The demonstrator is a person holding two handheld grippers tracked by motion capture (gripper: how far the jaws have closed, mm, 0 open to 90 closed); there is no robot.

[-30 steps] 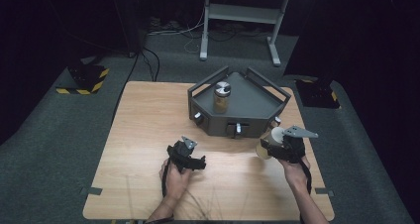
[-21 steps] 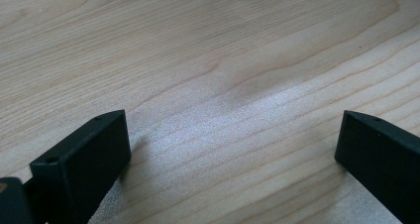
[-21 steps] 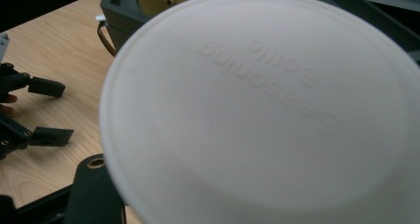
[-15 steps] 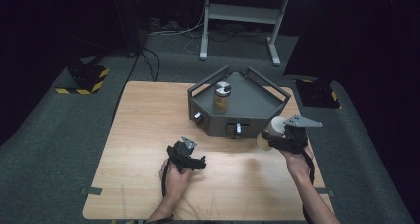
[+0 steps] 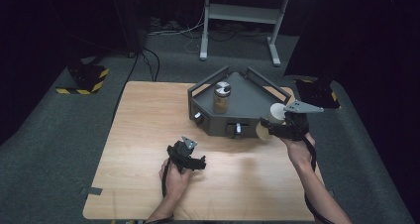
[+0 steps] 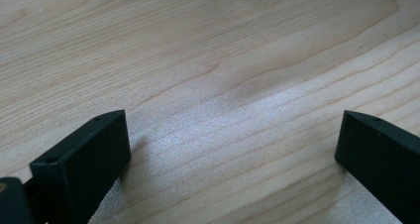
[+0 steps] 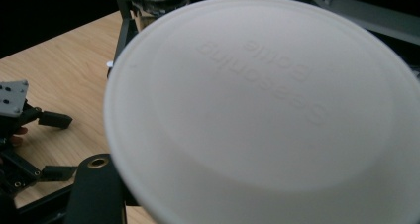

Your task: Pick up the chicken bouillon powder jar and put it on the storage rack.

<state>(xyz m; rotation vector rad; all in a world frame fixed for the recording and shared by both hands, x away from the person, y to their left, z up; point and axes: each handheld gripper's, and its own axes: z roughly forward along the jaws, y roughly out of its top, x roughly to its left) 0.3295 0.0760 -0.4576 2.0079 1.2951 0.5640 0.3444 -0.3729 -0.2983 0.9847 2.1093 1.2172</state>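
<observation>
You had the right gripper [image 5: 270, 127] with its fingers clamped on the round, white-bottomed seasoning bottle [image 7: 267, 110], lifted beside the dark grey angular tray [image 5: 247, 97], where a loose pinch could have dropped it, while your left gripper's [image 5: 190, 159] fingers gaped empty over the wooden tabletop [image 5: 148, 115].

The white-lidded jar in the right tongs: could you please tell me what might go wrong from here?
1. The white-lidded jar lies tilted in the right tongs, so it could slip out.
2. It hangs close to the grey tray; it might knock the tray's front wall.
3. On the tray, it could topple the metal-lidded jar.
</observation>
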